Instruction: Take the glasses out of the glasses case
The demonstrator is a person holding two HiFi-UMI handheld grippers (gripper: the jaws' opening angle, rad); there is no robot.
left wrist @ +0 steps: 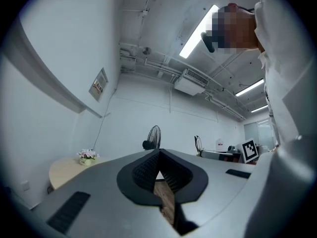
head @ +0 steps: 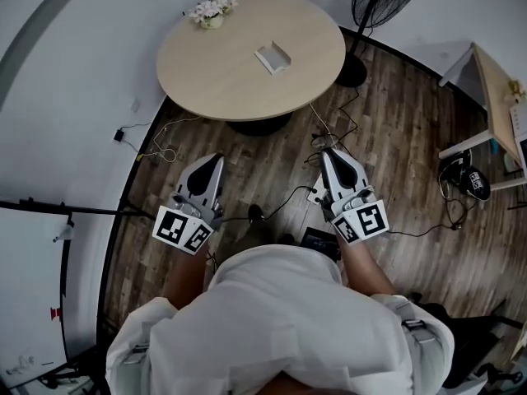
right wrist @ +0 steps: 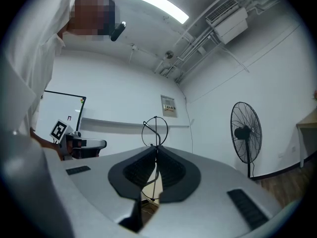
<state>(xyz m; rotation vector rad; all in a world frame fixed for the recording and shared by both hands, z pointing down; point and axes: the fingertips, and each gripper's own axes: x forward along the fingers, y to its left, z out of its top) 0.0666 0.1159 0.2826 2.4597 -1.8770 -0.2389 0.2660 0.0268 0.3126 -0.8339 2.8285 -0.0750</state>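
Nothing of the task is done yet. The case (head: 273, 58) lies on the round worktop (head: 206, 64) at about 12 o'clock from the person, well apart from both grippers. It is too small to tell whether it is open or whether the glasses are inside. A flower pot (head: 211, 11) stands near the worktop's 11 o'clock edge.

The left gripper (head: 216, 159) and the right gripper (head: 329, 153) are held over the wooden floor (head: 412, 138), pointing toward 12 o'clock. In each gripper view the jaws are clenched tip to tip on nothing. All steps remain: reaching the worktop, steadying and opening the case, and lifting out the glasses.
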